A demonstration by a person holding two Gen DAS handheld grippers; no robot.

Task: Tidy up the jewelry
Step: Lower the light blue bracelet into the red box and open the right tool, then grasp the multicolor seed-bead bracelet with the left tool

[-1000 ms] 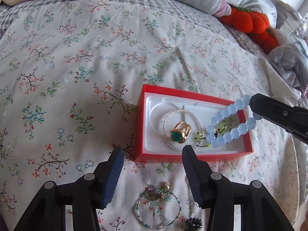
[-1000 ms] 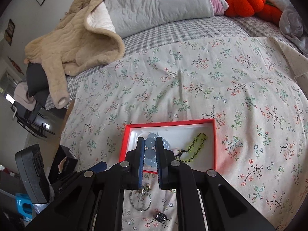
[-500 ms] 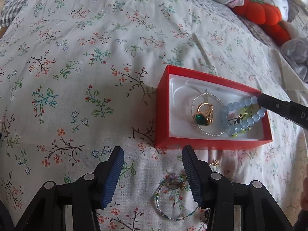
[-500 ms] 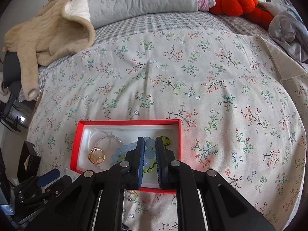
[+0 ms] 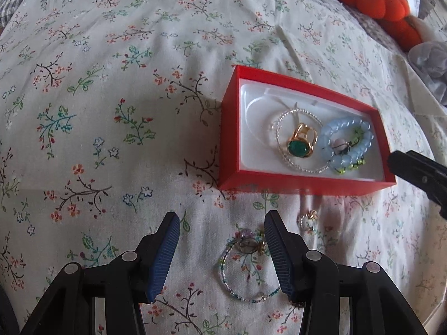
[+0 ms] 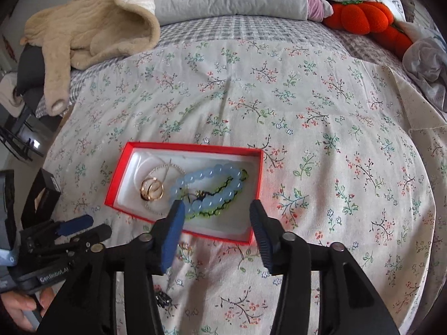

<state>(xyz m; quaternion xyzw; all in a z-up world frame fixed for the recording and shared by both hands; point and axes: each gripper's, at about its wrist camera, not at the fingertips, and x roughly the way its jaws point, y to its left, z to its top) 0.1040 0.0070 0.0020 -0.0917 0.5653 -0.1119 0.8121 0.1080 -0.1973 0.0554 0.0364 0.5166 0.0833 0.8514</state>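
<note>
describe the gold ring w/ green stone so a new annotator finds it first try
Start at the red box lying on the floral bedspread. Inside its white lining, left of the pale blue bead bracelet, a thin silver beaded loop circles the gold ring. It is the only gold piece in the box, and its oval green stone is solid, unlike the small yellow-green beads under the bracelet.

- The beaded loop (image 5: pixel 245 273) on the bed is partly hidden behind the left tongs' (image 5: pixel 220 254) right finger.
- The right tongs (image 5: pixel 419 176) are cut off by the left wrist view's right edge.
- The small dark trinket (image 6: pixel 163 299) is half hidden behind the tongs and too small to identify.
</note>
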